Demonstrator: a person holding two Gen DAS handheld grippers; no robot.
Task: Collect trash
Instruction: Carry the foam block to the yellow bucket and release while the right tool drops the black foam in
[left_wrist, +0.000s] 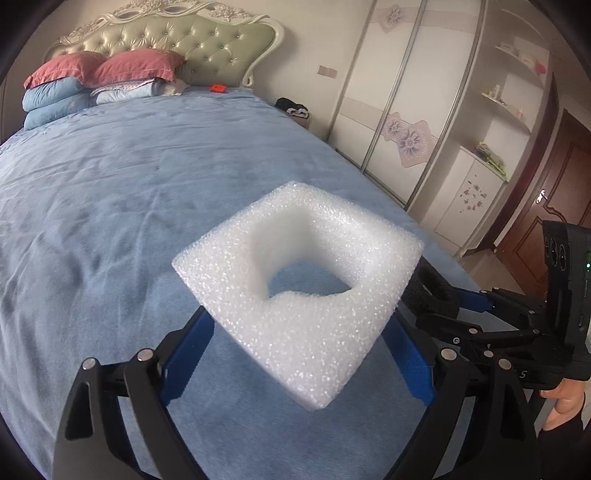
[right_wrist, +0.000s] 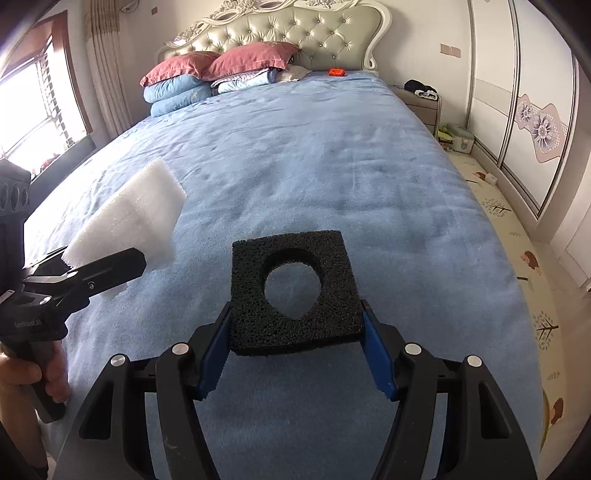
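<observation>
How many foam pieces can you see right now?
2. A white square foam block with a centre hole sits gripped in the left gripper. A black square foam pad with a round hole sits gripped in the right gripper. More may lie out of view.

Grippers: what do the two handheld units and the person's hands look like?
Both the left gripper and right gripper have black linkage arms with silver pivot pins and blue serrated fingers. A bare hand grips a black handle.

Two foam squares, one white (left_wrist: 299, 284) and one black (right_wrist: 295, 295); two pink pillows (right_wrist: 218, 61); one bed (right_wrist: 314, 155).
</observation>
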